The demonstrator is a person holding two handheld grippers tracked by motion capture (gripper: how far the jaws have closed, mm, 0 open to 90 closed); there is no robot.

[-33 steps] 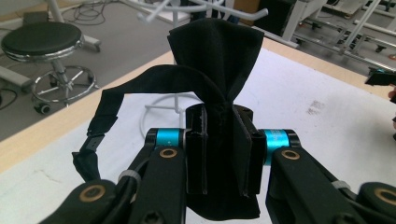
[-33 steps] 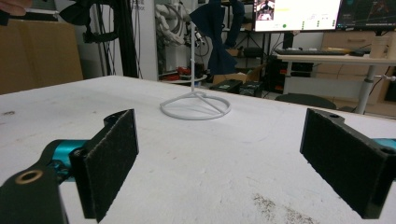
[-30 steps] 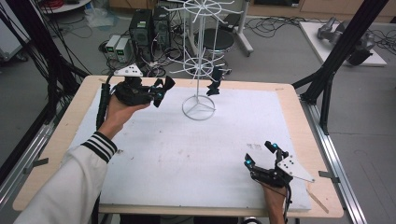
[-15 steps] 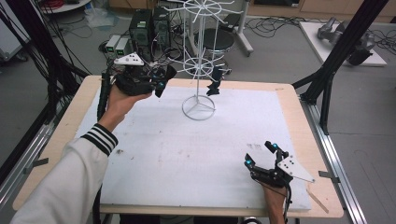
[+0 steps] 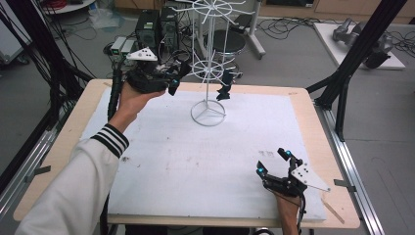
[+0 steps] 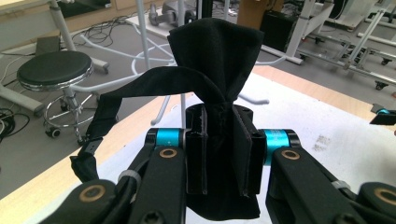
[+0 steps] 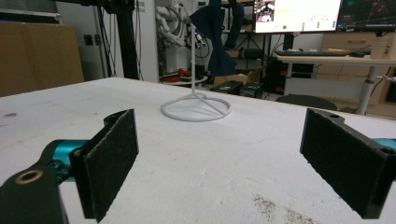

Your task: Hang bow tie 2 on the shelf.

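My left gripper is shut on a black bow tie, whose strap loops off to the left. In the high view the left gripper hangs raised over the table's far left, just left of the white wire rack. A second dark bow tie hangs from a low arm of that rack. My right gripper rests open on the white mat near the front right corner. The right gripper holds nothing between its pads and faces the rack's ring base and the hanging bow tie.
A white mat covers the wooden table. Black frame posts stand at the table's far corners. A round stool and electronics boxes stand on the floor behind the table.
The left hand has risen and shifted slightly right toward the rack, carrying the black bow tie. The right gripper has stayed where it was.
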